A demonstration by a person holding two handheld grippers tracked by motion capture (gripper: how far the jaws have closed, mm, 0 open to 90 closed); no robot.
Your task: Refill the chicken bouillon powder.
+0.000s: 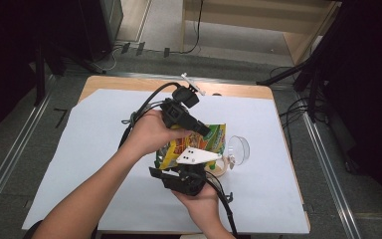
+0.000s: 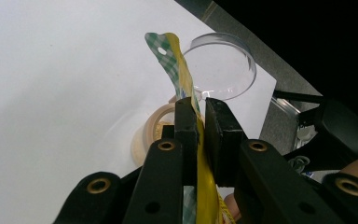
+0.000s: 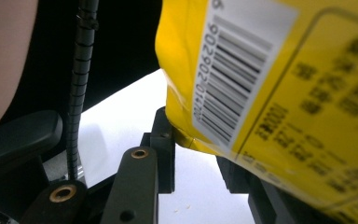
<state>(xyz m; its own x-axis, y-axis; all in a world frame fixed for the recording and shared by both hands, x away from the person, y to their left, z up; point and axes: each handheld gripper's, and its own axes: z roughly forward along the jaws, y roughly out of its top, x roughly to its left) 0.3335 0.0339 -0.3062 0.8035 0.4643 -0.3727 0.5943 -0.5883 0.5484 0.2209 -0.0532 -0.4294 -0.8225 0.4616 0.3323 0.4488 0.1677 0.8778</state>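
A yellow and green snack bag (image 1: 214, 139) hangs above the white sheet between my two grippers. My left gripper (image 1: 205, 132) comes in from the left and is shut on the bag's upper edge. In the left gripper view the jaws (image 2: 200, 109) pinch the thin yellow seam, and the green chequered top (image 2: 168, 51) with its hang hole rises beyond them. My right gripper (image 1: 186, 165) reaches up from the near side, under its grey plate. In the right gripper view the bag's barcode side (image 3: 270, 84) sits between the jaws (image 3: 198, 140), its lower corner pressed against the left pad; the bag hides the right pad.
A clear round dish (image 1: 238, 149) (image 2: 223, 65) lies on the white sheet (image 1: 94, 149) just right of the bag. A roll of tape (image 1: 220, 169) (image 2: 147, 133) lies beside it. A small white piece (image 1: 191, 82) sits at the table's far edge. Cables trail from both grippers.
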